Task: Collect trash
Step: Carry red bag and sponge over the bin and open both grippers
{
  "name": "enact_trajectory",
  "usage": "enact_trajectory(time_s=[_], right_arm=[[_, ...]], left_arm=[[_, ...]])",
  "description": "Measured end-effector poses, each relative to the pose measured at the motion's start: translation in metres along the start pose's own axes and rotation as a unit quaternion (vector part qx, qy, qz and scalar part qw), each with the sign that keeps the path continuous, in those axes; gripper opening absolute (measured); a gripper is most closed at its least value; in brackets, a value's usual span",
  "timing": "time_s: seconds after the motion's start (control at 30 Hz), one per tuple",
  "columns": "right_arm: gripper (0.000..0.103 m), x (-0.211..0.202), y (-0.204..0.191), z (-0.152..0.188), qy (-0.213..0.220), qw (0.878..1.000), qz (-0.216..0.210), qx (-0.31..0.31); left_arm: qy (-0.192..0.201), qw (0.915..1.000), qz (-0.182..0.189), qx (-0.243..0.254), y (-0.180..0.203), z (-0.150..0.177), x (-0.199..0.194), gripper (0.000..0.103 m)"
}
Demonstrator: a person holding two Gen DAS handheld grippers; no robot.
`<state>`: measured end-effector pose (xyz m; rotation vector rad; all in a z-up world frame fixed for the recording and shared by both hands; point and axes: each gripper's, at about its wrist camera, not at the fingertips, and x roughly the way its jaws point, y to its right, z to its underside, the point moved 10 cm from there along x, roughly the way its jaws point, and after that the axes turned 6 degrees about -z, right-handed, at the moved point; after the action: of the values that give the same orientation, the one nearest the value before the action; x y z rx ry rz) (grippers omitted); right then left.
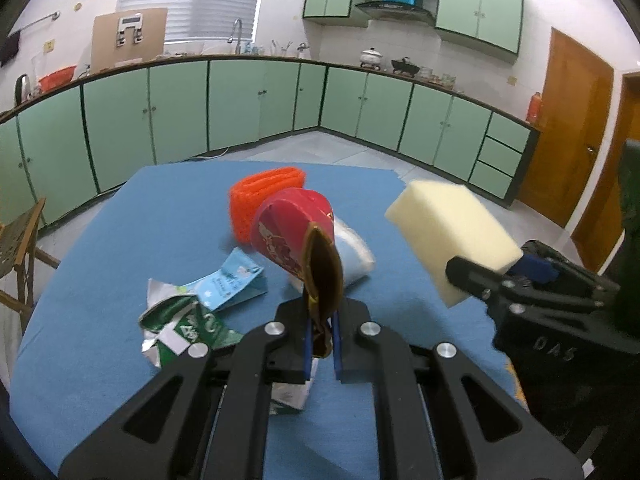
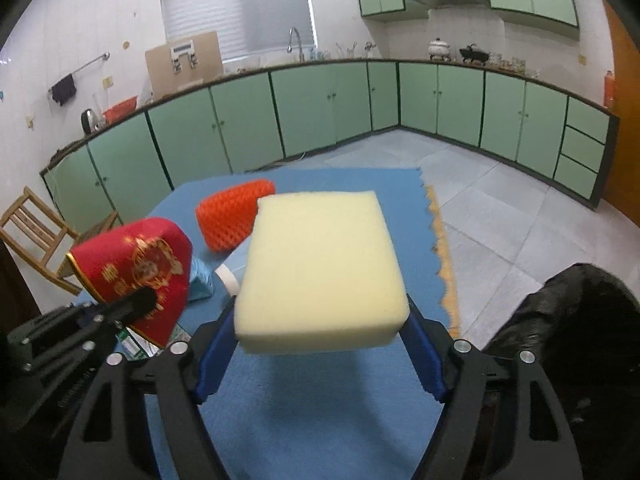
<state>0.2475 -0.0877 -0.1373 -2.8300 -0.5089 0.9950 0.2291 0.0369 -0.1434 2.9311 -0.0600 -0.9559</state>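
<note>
Two grippers are loaded and held above the blue mat (image 1: 100, 240). The left gripper (image 1: 321, 344) is pinched together on the rim of a crushed red paper cup (image 1: 288, 228), which stands up and forward from the fingers. The right gripper (image 2: 320, 344) is clamped across the near end of a cream foam block (image 2: 324, 268), whose long axis runs forward along the fingers. The black trash bag (image 2: 568, 320) lies off the mat's right edge, low and to the right of the right gripper, apparently on the floor; it is judged the likely drop point, and the right hand is the nearer of the two. Reaching it would call for a swing rightward and down. On the mat beyond the left gripper lie a torn green carton (image 1: 180, 320), a pale blue wrapper (image 1: 232, 280), an orange foam net (image 1: 264, 200) and a clear plastic bottle (image 1: 352, 252), all uncollected.
</note>
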Motion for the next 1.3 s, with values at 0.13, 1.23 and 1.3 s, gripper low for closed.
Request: enact_trajectory(time_s=[0.13,1.23,1.3], right_arm=[[0.075,-0.023,0.009,-0.009,0.022,1.0,0.005,0.001],[0.075,-0.178,0.212,0.054,0.067,0.975,0.182,0.109],[0.075,-0.184,0.223,0.063,0.067,0.973,0.191,0.115]], left_arm=[[0.01,0.9998,0.012,0.01,0.018,-0.006,-0.009,0.006],[0.027,0.9681,0.19,0.16,0.278,0.013,-0.028,0.006],[0.024,0.9652,0.197,0.17,0.294,0.019,-0.026,0.006]])
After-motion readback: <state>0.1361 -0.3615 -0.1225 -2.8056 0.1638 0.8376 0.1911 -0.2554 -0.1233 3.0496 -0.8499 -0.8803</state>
